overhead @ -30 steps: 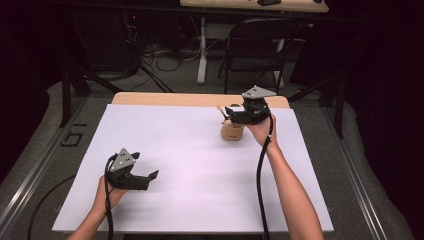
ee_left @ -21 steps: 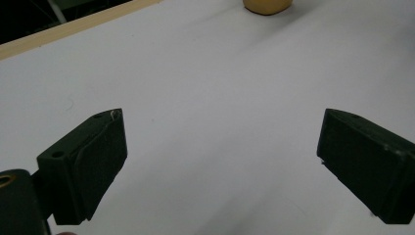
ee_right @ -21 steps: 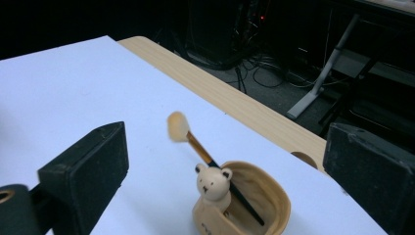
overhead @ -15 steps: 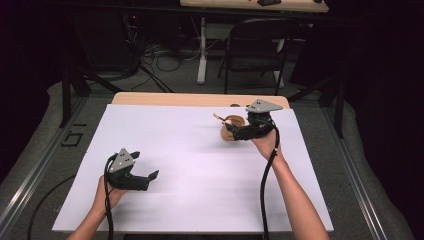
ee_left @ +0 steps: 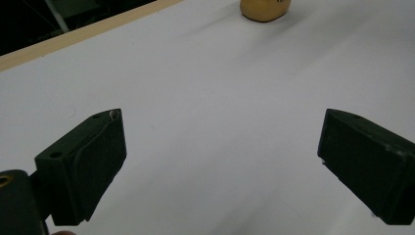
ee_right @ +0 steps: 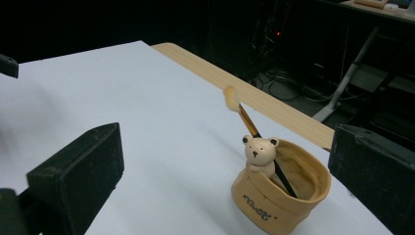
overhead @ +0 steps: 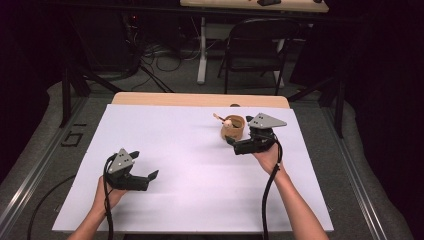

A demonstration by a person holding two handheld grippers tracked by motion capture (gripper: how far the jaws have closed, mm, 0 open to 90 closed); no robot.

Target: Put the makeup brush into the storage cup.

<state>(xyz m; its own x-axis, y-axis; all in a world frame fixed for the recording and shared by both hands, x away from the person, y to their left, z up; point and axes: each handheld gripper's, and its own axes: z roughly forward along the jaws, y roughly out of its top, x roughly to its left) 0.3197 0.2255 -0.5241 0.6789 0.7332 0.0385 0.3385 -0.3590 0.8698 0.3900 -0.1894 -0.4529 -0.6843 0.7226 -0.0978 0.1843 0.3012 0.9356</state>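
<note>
Desk (overhead: 200, 200), white top, wooden strip along far edge. Broad bare stretch ran from left edge across the middle to near edge; plenty of room there. Dark floor with cables beyond far edge, a chair (overhead: 257, 47) standing behind.

Cup (overhead: 233, 129), tan, with small bear figure on its rim, stood near far edge, right of centre. Brush (ee_right: 254, 142) leaned inside it, tip out toward far edge. In left gripper view the cup was cut off at the top, base alone visible.

Right gripper (overhead: 231, 141) lay just beside the cup on its right side, jaws having just been opening, released, spread wide, nothing between them; cup sat ahead of them in the right gripper view.

Left gripper (overhead: 152, 175) near the near-left corner, well apart from cup, jaws released over bare desk.
</note>
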